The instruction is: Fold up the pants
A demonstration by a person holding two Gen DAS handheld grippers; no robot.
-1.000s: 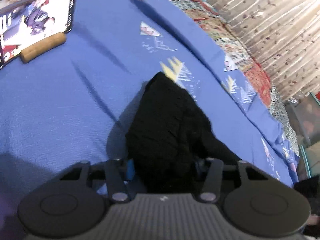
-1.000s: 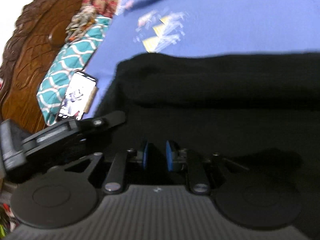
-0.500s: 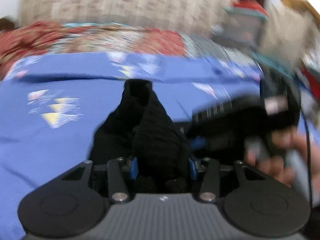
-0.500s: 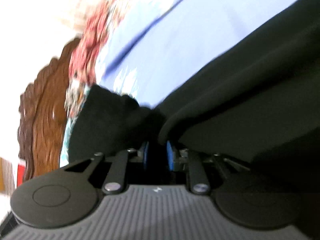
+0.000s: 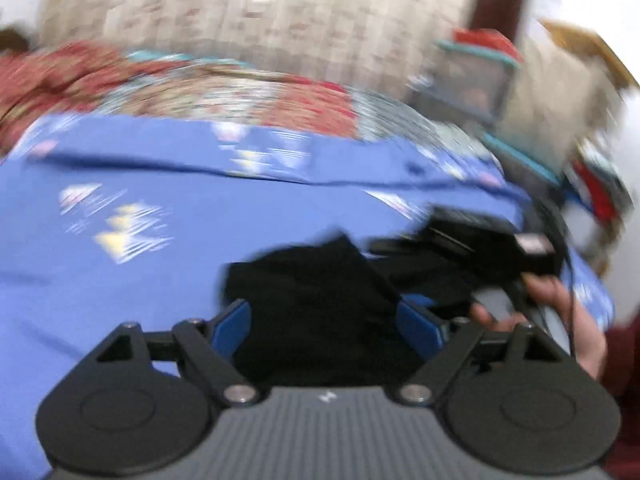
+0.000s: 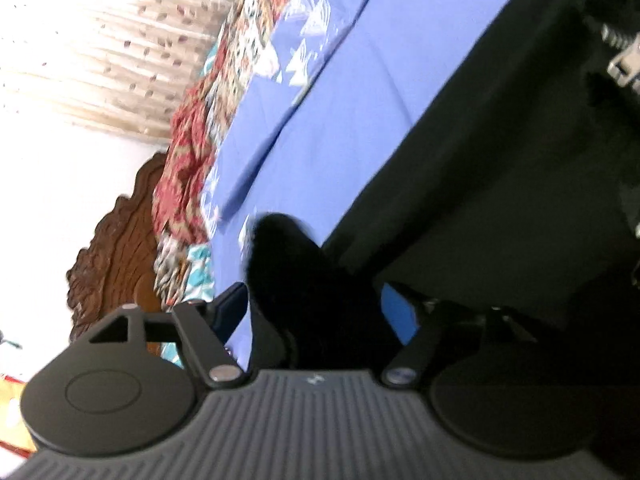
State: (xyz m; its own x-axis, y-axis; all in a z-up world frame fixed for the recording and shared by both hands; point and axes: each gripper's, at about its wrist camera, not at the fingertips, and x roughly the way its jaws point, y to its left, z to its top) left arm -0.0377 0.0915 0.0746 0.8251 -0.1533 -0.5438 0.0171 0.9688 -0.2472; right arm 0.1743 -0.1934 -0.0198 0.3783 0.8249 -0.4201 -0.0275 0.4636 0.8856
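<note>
The black pants [image 5: 312, 280] lie bunched on the blue bedsheet [image 5: 160, 288], just ahead of my left gripper [image 5: 326, 316]. Its jaws are opening and stand wide; the cloth lies loose between the blue pads [image 5: 234, 328], which do not press on it. In the right wrist view the pants [image 6: 480, 160] stretch away as a long dark band. A rounded fold of them [image 6: 296, 272] sits inside my right gripper [image 6: 314, 304], whose jaws are also opening and are clear of the cloth. The right gripper's body [image 5: 480, 236] and the hand [image 5: 560, 312] holding it show at the right of the left wrist view.
A red patterned quilt [image 5: 200, 92] lies along the far side of the sheet, with a curtain [image 5: 260, 16] behind it. Boxes and clutter [image 5: 476, 76] stand past the bed's right end. A carved wooden headboard [image 6: 112, 248] shows in the right wrist view.
Both pairs of jaws have spread wide and let go of the black cloth they were pinching. Both views have swung and rolled, and the pants have dropped lower onto the sheet.
</note>
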